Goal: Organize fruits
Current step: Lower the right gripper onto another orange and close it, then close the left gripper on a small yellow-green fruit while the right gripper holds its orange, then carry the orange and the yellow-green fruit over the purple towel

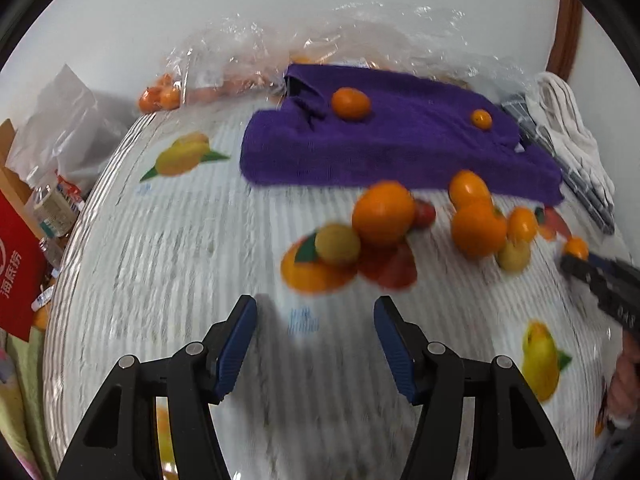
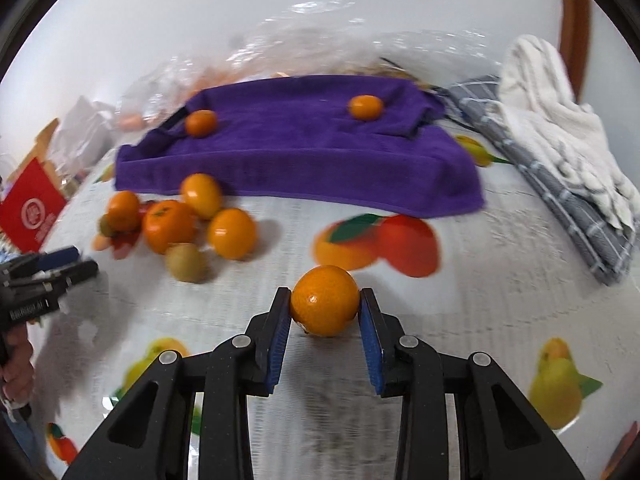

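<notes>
- Orange [image 2: 325, 301] sitting between the blue pads [image 2: 280, 334] of the right gripper [image 2: 325, 304], both pads pressing its sides; fruit near the camera, low over the tablecloth [image 2: 500, 288].
- Left gripper [image 1: 316, 336] standing half wide, nothing between its fingers, hovering over bare cloth near the fruit pile.
- Loose pile lying on the cloth, to the left in the right wrist view: persimmon [image 2: 169, 226], three more orange fruits around it, one green-brown kiwi [image 2: 187, 263] at the near edge, all touching or just beside each other.
- Same pile showing in the left wrist view, far of the left gripper, blurred.
- Purple towel [image 2: 296, 152] lying folded at the far side of the table, two small oranges resting on it, well apart: one left [image 2: 201, 123], one right [image 2: 365, 107].
- Grey checked cloth [image 2: 560, 184] and white cloth [image 2: 560, 120] bunching at the right, beside the towel.
- Clear plastic bags [image 1: 248, 52] crumpling beyond the towel, more orange fruit inside, blurred.
- Red packet [image 1: 16, 272] standing at the far left edge.
</notes>
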### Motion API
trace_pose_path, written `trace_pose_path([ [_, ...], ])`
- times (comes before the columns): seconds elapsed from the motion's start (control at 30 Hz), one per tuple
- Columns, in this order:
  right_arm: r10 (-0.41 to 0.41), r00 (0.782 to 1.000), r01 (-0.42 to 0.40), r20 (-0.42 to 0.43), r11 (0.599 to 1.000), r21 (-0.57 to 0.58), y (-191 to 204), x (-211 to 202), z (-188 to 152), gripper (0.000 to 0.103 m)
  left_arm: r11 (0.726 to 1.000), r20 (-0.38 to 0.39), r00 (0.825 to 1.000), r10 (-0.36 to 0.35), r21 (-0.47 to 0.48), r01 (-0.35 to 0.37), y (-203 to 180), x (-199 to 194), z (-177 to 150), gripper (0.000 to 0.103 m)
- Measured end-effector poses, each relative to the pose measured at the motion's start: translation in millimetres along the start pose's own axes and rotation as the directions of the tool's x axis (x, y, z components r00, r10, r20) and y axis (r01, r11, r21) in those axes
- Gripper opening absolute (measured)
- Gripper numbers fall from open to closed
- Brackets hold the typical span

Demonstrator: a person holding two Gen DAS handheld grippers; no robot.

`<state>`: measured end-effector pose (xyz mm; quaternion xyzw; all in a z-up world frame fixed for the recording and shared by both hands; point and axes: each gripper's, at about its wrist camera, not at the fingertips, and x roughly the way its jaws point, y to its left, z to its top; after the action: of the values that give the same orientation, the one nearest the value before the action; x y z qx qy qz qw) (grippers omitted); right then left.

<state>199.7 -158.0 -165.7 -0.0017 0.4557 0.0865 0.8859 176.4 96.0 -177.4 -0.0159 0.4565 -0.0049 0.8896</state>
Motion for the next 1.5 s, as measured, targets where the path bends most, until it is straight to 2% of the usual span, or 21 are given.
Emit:
trace_pose_path([
  [0.1, -0.026, 1.000, 0.026, 0.009, 1.000, -0.007, -7, 0, -3, 0.034, 1.000, 0.022, 1.000, -0.007, 0.009, 0.006, -1, 5, 3, 0.057],
  [0.23, -0.022, 0.999, 0.022, 0.029, 1.000, -0.014, -8, -2, -7, 0.034, 1.000, 0.054, 0.999, 0.002, 0.015, -0.003, 0, 7, 5, 0.052],
  [0.47, -0.014, 1.000, 0.014, 0.024, 1.000, -0.014, -7, -1, -7, 0.034, 0.999, 0.057, 0.998, 0.021, 0.033, -0.022, -5, 12, 11, 0.045],
  [0.57, 0.014, 1.000, -0.014, 0.008, 1.000, 0.008, -12, 0, -7, 0.034, 0.999, 0.061, 0.998, 0.020, 0.031, -0.022, -6, 12, 12, 0.038],
  [0.7, -0.011, 1.000, 0.011, 0.010, 1.000, -0.009, -7, 0, -7, 0.034, 0.999, 0.064, 0.998, -0.006, 0.040, 0.003, -8, 12, 13, 0.025],
  [0.9, -0.028, 1.000, 0.028, 0.013, 0.999, -0.029, -4, 0, -8, 0.033, 0.998, 0.068, 0.996, -0.055, 0.030, 0.053, -5, 11, 13, 0.025],
  [1.07, -0.018, 1.000, 0.018, 0.015, 1.000, -0.012, -7, 0, -8, 0.033, 0.990, 0.103, 0.986, -0.130, -0.039, 0.134, 10, 5, 11, 0.025],
  [1.3, -0.031, 0.999, 0.031, 0.019, 0.999, -0.009, -6, -1, -8, 0.033, 0.984, 0.187, 0.972, -0.140, -0.084, 0.158, 20, -9, 6, 0.025],
  [1.5, -0.020, 0.999, 0.019, 0.026, 0.999, 0.048, -15, -4, -8, 0.033, 0.980, 0.204, 0.968, -0.148, -0.099, 0.171, 24, -11, 6, 0.025],
])
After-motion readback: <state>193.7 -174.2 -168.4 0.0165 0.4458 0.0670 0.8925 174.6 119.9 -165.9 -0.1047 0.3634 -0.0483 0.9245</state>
